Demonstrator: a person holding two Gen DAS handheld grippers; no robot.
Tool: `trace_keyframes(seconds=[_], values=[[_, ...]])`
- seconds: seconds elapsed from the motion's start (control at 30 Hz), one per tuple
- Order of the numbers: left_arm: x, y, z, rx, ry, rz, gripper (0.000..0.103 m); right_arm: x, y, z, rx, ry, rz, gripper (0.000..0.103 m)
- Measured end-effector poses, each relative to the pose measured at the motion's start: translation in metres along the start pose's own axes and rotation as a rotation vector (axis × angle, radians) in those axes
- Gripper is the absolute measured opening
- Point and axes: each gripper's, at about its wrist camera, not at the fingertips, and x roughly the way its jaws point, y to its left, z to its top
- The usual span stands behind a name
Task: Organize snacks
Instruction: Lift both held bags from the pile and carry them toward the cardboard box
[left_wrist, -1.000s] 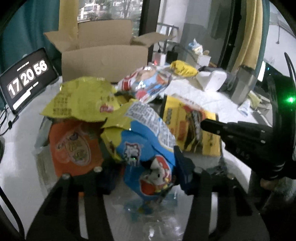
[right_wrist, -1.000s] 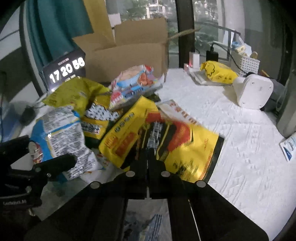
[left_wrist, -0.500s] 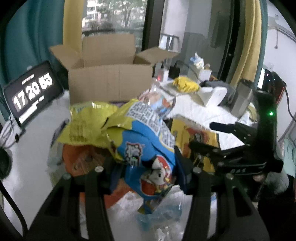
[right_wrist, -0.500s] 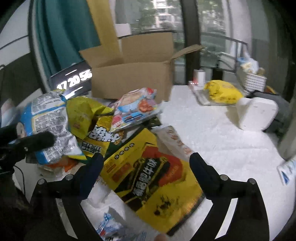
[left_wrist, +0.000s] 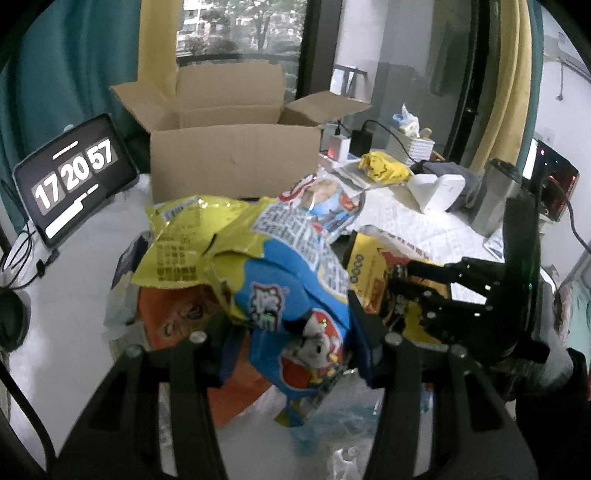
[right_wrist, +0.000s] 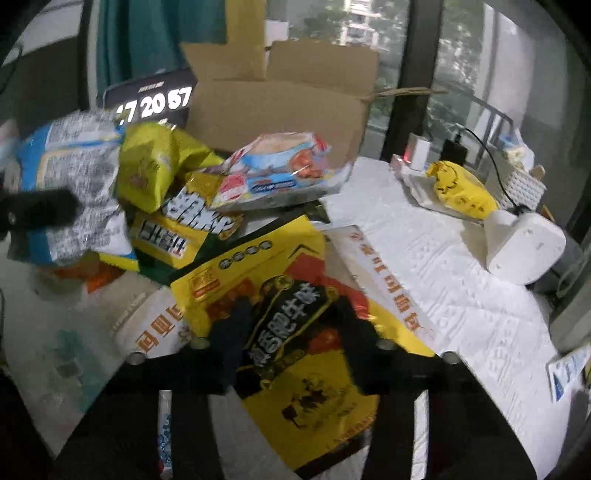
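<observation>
My left gripper (left_wrist: 291, 339) is shut on a blue and yellow snack bag (left_wrist: 291, 295) and holds it up above the pile; the bag also shows at the left of the right wrist view (right_wrist: 74, 184). My right gripper (right_wrist: 291, 332) has its fingers closed in on the sides of a flat yellow and black snack pack (right_wrist: 288, 306) lying on the white table; it also shows in the left wrist view (left_wrist: 424, 291). An open cardboard box (left_wrist: 229, 147) stands at the back.
Other snack bags lie heaped: a yellow one (left_wrist: 177, 236), an orange one (left_wrist: 177, 317), a red and blue one (right_wrist: 284, 170). A clock tablet (left_wrist: 74, 177) stands back left. A white device (right_wrist: 524, 243), a yellow bag (right_wrist: 461, 192) and a metal cup (left_wrist: 495, 199) are on the right.
My left gripper has lifted the blue and yellow bag higher, toward the box. My right gripper opened wide, moved over the yellow and black pack and closed in on its sides.
</observation>
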Motion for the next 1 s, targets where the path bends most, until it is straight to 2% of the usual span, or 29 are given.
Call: trace_keyframes(seconds=[0.07,0.1,0.17,0.4,0.53,0.6,0.67,0.73,0.77,0.8,0.83,1.0], values=[[-0.003,0.0,0.004,0.012,-0.017,0.0,0.052,-0.002,-0.003,0.002,0.006,-0.006,0.004,0.026],[-0.004,0.001,0.007,0.015,-0.022,0.0,0.052,-0.004,-0.003,0.002,0.009,-0.012,0.0,0.013],[-0.009,0.003,0.014,0.023,-0.045,0.005,0.052,-0.01,-0.001,0.003,0.031,-0.023,0.023,0.0],[-0.017,0.016,0.028,0.018,-0.085,0.023,0.052,-0.025,-0.015,0.011,0.083,-0.056,0.047,0.0],[-0.017,0.02,0.03,0.011,-0.086,0.02,0.052,-0.035,-0.026,0.012,0.109,-0.08,0.025,0.0],[-0.017,0.021,0.033,0.013,-0.088,0.02,0.052,-0.037,-0.03,0.016,0.115,-0.079,0.049,0.0],[-0.017,0.021,0.036,0.015,-0.095,0.02,0.052,-0.035,-0.03,0.018,0.1,-0.056,0.033,0.0],[-0.017,0.021,0.039,0.016,-0.099,0.017,0.052,-0.031,-0.035,0.016,0.142,-0.036,0.03,0.006],[-0.016,0.021,0.039,0.017,-0.099,0.015,0.052,-0.028,-0.038,0.012,0.164,-0.021,0.027,0.028],[-0.014,0.021,0.039,0.019,-0.095,0.01,0.052,-0.026,-0.042,0.008,0.19,-0.014,0.015,0.063],[-0.013,0.021,0.039,0.02,-0.092,0.005,0.052,-0.026,-0.045,0.004,0.217,-0.013,0.009,0.07],[0.005,0.011,0.035,0.042,-0.048,-0.037,0.052,-0.024,-0.055,-0.015,0.297,0.033,-0.02,0.072]])
